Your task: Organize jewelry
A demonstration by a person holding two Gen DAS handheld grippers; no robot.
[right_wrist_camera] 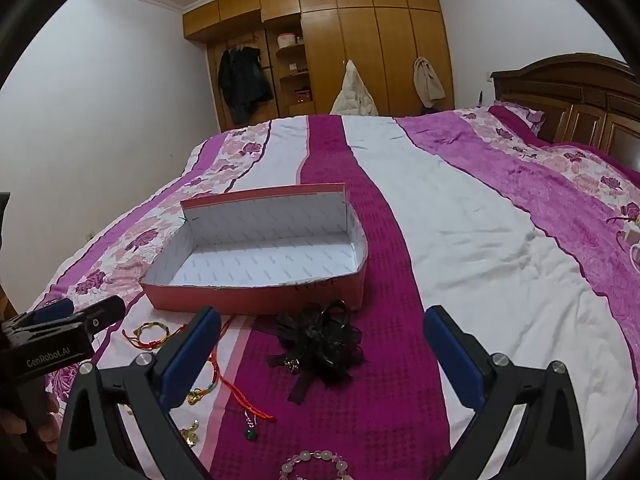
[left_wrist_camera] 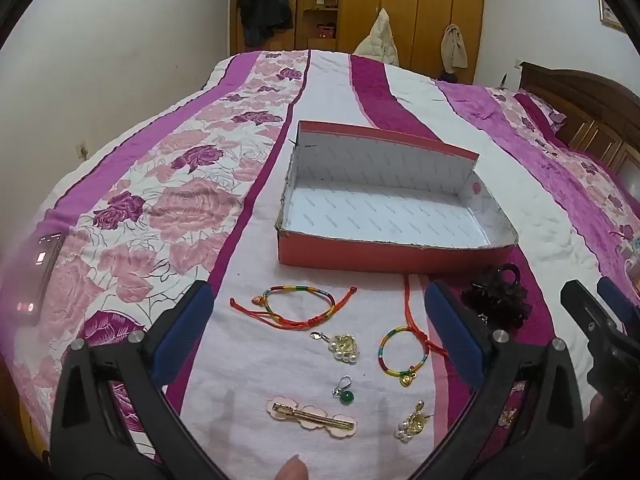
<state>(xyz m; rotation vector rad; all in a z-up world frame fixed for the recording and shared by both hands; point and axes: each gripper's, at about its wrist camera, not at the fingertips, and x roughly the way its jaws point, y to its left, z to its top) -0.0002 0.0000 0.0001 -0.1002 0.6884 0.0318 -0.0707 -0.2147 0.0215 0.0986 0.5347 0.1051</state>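
Both wrist views low over bed (left_wrist_camera: 400, 92), facing far wardrobe (right_wrist_camera: 360, 40) (shared: red box (left_wrist_camera: 384, 254)); right view further right.

Both the left gripper (left_wrist_camera: 320, 328) and the right gripper (right_wrist_camera: 322, 344) are showing black plastic frames, silver screws and blue pads (left_wrist_camera: 182, 332), the left one's body reading "GenRobot.AI" in white lettering.

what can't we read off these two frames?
- Bead bracelet: right wrist view, cut off by the bottom edge.
- Second cord bracelet: right wrist view, partly behind the right gripper finger.
- Phone: left wrist view, blurred at the fisheye rim.
- Black hair clip: left wrist view, partly behind a left gripper finger.
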